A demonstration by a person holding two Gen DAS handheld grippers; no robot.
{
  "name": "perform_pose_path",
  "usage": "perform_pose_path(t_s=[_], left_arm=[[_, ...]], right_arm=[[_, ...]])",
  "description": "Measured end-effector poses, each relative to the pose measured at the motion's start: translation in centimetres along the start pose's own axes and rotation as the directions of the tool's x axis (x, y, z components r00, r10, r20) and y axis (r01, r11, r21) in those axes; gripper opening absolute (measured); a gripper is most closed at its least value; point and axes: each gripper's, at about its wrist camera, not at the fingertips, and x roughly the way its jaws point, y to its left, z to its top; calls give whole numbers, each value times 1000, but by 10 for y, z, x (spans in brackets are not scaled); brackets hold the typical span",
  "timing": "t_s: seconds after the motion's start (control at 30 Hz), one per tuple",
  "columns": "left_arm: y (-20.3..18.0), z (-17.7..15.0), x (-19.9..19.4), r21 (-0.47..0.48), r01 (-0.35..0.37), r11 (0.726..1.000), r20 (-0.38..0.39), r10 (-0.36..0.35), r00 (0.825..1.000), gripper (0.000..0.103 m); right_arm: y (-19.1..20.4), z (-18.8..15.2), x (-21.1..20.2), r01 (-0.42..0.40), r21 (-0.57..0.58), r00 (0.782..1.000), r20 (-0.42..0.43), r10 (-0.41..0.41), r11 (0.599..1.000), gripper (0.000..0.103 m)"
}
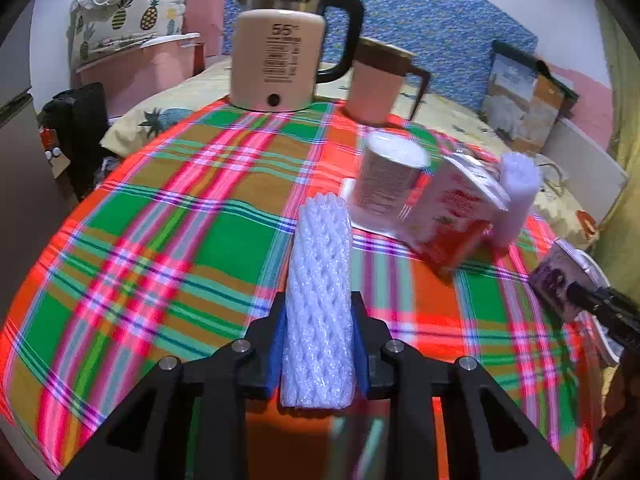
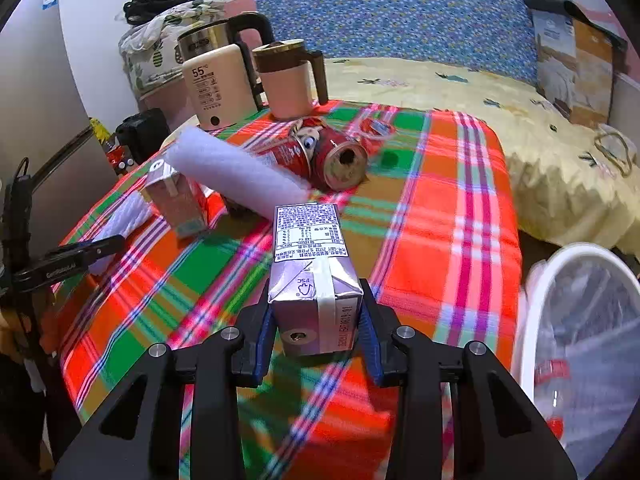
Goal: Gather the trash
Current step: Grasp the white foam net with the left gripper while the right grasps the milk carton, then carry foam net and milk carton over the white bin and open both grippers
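The left claw [image 1: 319,336] is clamping a white foam net sleeve [image 1: 319,292] between its blue pads, the sleeve standing up out of the jaws above the plaid cloth [image 1: 160,216] covering the bench. The right claw [image 2: 316,332] is gripping a purple drink carton [image 2: 310,264] by its sides, the pads pressing on it, its printed end pointing away over the cloth. Farther back a red can [image 2: 332,158] is lying on its side beside a second foam sleeve [image 2: 236,172] and a small pink carton [image 2: 180,200]. A kettle [image 2: 218,84] and a pink mug [image 2: 290,82] are standing at the far edge. A white bin [image 2: 528,320] lined with clear plastic is sitting low at the right, just beside the bench.
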Motion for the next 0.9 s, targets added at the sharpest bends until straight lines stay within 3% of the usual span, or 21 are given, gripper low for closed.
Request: perform_pose_path(t_s=[0.3, 0.9], left_arm=[[-43, -21, -23, 53, 115, 992, -4, -115, 993, 29], [-112, -37, -59, 162, 223, 961, 1, -226, 974, 29]], right_arm=[[-3, -22, -27, -3, 60, 1000, 22, 1, 998, 39], [-12, -47, -69, 31, 126, 995, 85, -42, 991, 39]])
